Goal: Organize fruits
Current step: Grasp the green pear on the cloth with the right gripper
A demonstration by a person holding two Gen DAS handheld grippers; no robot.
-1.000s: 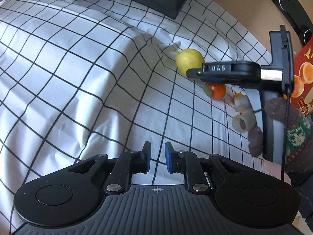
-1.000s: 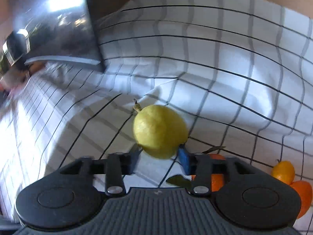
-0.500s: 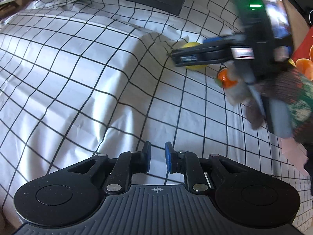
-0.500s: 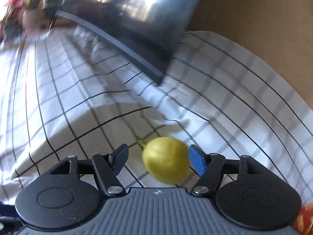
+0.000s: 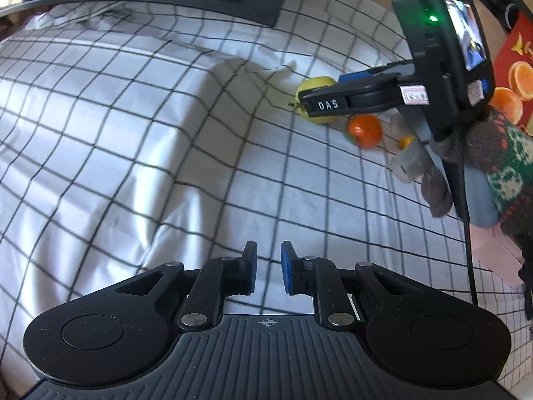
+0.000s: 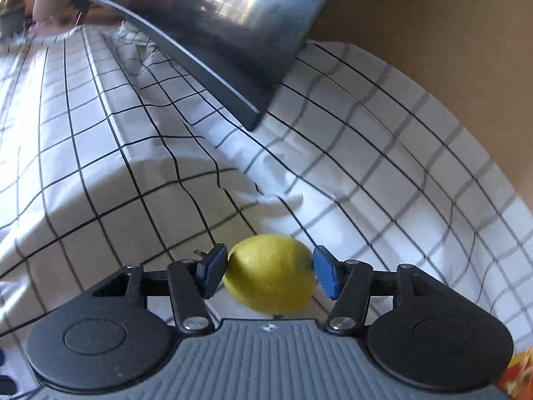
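A yellow lemon [image 6: 269,273] sits between the blue pads of my right gripper [image 6: 270,275], which is shut on it just over the checked cloth. In the left wrist view the same lemon [image 5: 314,86] shows partly hidden behind the right gripper [image 5: 319,100]. An orange tangerine [image 5: 364,130] lies on the cloth just right of it, with a small orange fruit [image 5: 407,140] beyond. My left gripper [image 5: 267,271] is nearly shut and empty, low over the cloth in the foreground.
A white cloth with a black grid [image 5: 133,133] covers the surface, with folds. A dark monitor base [image 6: 233,50] stands at the back. A red box printed with oranges [image 5: 514,76] is at the right. A cardboard wall [image 6: 433,33] rises behind.
My right gripper opened around the lemon half a second ago and has now closed its pads onto it. The left gripper has stayed nearly still.
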